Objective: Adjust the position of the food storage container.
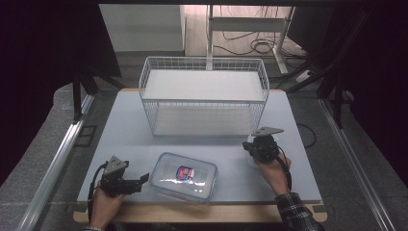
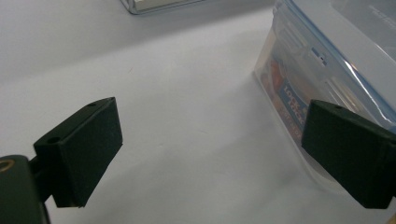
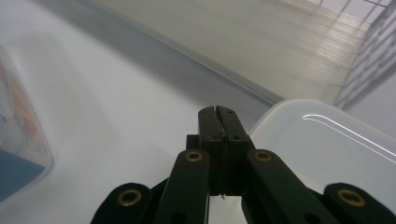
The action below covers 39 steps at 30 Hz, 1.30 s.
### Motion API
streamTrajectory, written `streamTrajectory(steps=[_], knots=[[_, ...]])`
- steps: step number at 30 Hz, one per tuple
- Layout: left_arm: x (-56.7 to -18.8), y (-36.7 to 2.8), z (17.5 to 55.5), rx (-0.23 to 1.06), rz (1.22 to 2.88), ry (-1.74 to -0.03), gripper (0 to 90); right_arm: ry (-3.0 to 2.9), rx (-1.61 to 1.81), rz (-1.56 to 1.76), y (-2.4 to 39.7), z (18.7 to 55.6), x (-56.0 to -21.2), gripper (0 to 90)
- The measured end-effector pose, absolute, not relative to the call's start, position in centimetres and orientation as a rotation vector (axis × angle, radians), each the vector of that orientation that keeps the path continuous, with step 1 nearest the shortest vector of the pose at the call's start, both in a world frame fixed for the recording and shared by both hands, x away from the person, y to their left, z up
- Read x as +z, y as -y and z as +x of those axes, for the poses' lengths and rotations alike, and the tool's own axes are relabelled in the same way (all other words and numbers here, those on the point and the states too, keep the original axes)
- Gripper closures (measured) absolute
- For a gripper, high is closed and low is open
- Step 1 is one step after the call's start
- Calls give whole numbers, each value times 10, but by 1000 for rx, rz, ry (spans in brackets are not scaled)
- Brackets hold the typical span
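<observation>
A clear plastic box (image 1: pixel 183 177) with a blue-rimmed lid and a red-and-blue label lies at the table's front middle. My left gripper (image 1: pixel 140 183) rests on the table just left of it, pointing at its end. In the left gripper view this gripper (image 2: pixel 210 149) is open, with bare table between the jaws and the box (image 2: pixel 327 60) beside the right jaw. My right gripper (image 1: pixel 260 147) hovers over a translucent white container (image 1: pixel 250 143) at the right. Its jaws (image 3: pixel 218 116) are shut together with nothing seen between them, and the container (image 3: pixel 327 149) lies just right of them.
A white wire basket (image 1: pixel 202 58) with two white shelf boards stands at the back middle of the table (image 1: pixel 120 125). Its lower board (image 3: pixel 261 42) and wire side (image 3: pixel 369 51) are close ahead of the right gripper. The labelled box (image 3: pixel 18 154) is at that view's left.
</observation>
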<state>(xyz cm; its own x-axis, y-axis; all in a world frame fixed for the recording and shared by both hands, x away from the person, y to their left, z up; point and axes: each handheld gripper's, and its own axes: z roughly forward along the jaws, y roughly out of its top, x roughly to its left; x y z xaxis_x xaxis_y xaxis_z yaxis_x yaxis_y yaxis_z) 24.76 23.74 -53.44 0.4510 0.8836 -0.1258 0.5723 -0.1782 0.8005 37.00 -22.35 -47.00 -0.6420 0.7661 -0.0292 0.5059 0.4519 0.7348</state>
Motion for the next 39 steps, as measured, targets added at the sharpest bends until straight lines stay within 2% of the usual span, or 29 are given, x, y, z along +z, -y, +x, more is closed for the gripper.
streamTrajectory(steps=[14,19,20,21,22,23,24,25,27,28,29,30,31,39], knots=[[-536,-231,249,446,1927,-1272,74,-2263,1017,1211,268,373,-468,893],[-533,-233,248,411,1918,-1262,79,-2241,1008,1211,270,370,-468,893],[-532,-232,247,414,1926,-1251,110,-2239,1012,1200,269,368,-468,893],[-532,-232,246,410,1931,-1242,185,-2243,1038,1180,267,363,-467,893],[-530,-231,245,405,1941,-1227,185,-2243,1038,1180,267,363,-467,893],[-529,-230,243,402,1948,-1206,253,-2247,1046,1169,264,360,-466,893],[-528,-229,241,398,1959,-1180,462,-2262,1059,1139,260,354,-465,893],[-526,-228,239,385,1969,-1158,462,-2262,1059,1139,260,354,-465,893],[-524,-226,238,341,1995,-1117,667,-2280,1086,1123,257,349,-466,893],[-524,-224,238,326,2014,-1101,737,-2291,1101,1119,255,346,-466,893],[-524,-223,237,312,2030,-1082,856,-2311,1109,1104,251,340,-466,893],[-523,-221,237,298,2037,-1063,856,-2311,1109,1104,251,340,-466,893],[-522,-218,236,286,2052,-1038,900,-2334,1131,1097,246,335,-467,893],[-521,-211,235,290,2074,-1055,900,-2475,1147,1019,216,311,-477,894]])
